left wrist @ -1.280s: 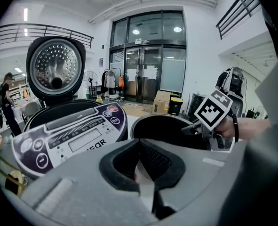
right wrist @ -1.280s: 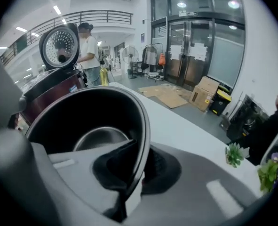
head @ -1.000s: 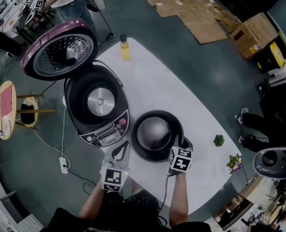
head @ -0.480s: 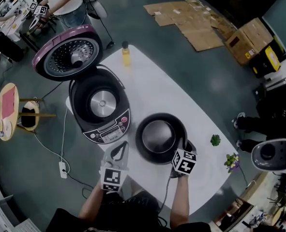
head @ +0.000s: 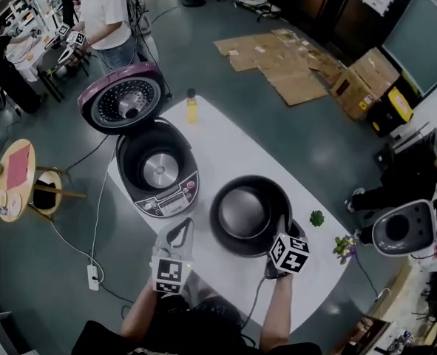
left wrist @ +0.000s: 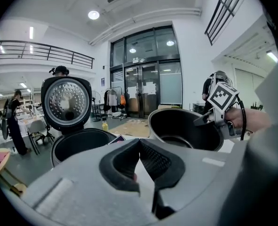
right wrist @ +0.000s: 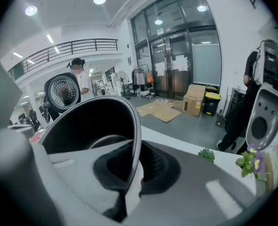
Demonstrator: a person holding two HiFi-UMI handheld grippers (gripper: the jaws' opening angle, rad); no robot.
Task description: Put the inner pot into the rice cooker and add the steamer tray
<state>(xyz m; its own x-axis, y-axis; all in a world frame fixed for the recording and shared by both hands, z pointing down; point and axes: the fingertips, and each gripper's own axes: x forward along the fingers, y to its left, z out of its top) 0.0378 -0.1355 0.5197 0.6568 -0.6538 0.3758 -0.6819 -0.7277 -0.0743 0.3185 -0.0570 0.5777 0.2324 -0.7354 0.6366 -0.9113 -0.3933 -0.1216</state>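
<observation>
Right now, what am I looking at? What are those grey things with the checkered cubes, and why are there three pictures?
A person is holding two hand tools. Each one ends in a claw that pinches, and the checkered cubes are just part of the tools. One picture comes from a camera on the person's head, looking down at the white table. The other two come from little cameras riding on the tools, looking along each claw. On the table are a rice cooker with its purple lid open, a yellow bottle and a small green plant. The right claw is pinching the rim of the black inner pot. The left claw is shut with nothing in it.
</observation>
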